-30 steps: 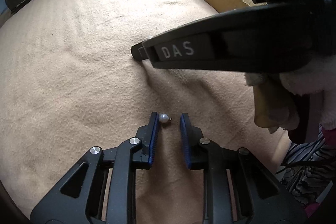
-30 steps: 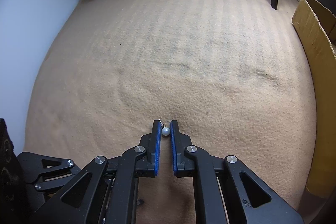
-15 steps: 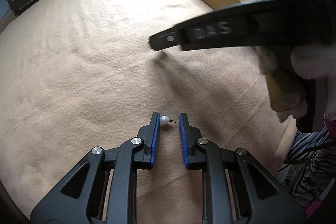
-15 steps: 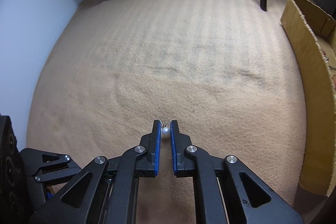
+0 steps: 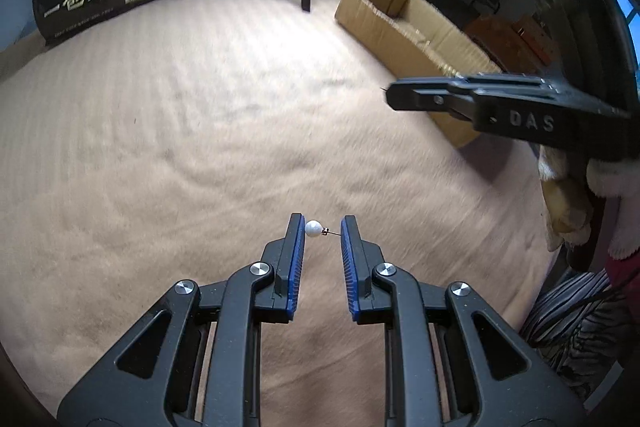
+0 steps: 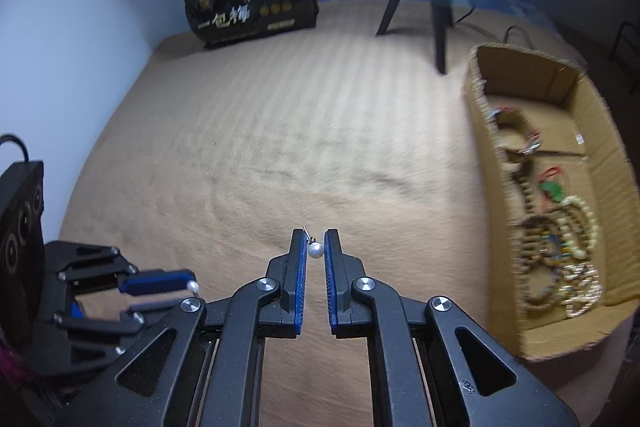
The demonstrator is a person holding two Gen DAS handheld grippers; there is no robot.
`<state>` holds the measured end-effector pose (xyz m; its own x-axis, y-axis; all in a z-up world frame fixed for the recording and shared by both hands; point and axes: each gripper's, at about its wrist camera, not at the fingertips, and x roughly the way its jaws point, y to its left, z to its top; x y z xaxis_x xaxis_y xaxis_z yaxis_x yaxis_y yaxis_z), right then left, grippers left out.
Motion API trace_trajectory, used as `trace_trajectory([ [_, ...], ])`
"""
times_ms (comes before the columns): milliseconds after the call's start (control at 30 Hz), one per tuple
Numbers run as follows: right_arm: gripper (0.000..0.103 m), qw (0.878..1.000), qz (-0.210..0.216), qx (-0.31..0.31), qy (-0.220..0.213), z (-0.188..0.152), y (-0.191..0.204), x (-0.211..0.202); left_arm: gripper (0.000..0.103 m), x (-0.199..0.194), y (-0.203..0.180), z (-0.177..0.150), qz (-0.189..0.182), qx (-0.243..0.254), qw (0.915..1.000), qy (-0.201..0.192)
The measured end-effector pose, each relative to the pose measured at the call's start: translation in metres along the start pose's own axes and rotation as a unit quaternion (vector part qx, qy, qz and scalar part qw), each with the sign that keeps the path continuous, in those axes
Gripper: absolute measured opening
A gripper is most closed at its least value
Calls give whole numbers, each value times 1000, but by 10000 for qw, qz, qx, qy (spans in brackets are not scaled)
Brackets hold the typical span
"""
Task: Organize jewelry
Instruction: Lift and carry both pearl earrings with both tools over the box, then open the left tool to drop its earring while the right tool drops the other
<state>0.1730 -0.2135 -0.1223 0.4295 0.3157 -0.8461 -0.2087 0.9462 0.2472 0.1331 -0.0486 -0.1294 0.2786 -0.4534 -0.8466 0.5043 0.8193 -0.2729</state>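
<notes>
In the left hand-held gripper [image 5: 322,230] a pearl stud earring [image 5: 313,228] is held across the tips, the pearl against one blue pad and the thin post reaching to the other, so the gap is only as wide as the stud is long. In the right hand-held gripper [image 6: 316,247] a second pearl earring [image 6: 315,250] is pinched between nearly closed pads, its post sticking up past the tips. Both are carried clear of the beige blanket [image 6: 248,155]. Such studs are judged very light, smooth and prone to slip or roll; the post would bend easily, so the pearl is the safer place to be gripped. To the right of the right hand-held gripper a cardboard box [image 6: 472,83] of bead bracelets [image 6: 560,259] lies open.
</notes>
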Motion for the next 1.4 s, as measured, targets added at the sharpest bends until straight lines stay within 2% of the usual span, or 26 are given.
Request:
trace_trajectory([
  [200,7,9990,-234,153,-343,4,-28,-32,17,-9,-2,22,-118,-35,9994,-320],
  [600,7,9916,-815,482,-884,16,-89,-78,17,-9,-47,72,-153,135,9959,-881],
  [933,7,9861,-1066,732,-1046,31,-131,-82,17,8,-91,110,-294,326,9920,-1183],
  [1167,7,9839,-1249,775,-1020,39,-151,-74,17,32,-116,125,-359,463,9914,-1167],
  [1400,7,9838,-1277,846,-928,44,-168,-61,17,50,-122,133,-398,468,9914,-1159],
])
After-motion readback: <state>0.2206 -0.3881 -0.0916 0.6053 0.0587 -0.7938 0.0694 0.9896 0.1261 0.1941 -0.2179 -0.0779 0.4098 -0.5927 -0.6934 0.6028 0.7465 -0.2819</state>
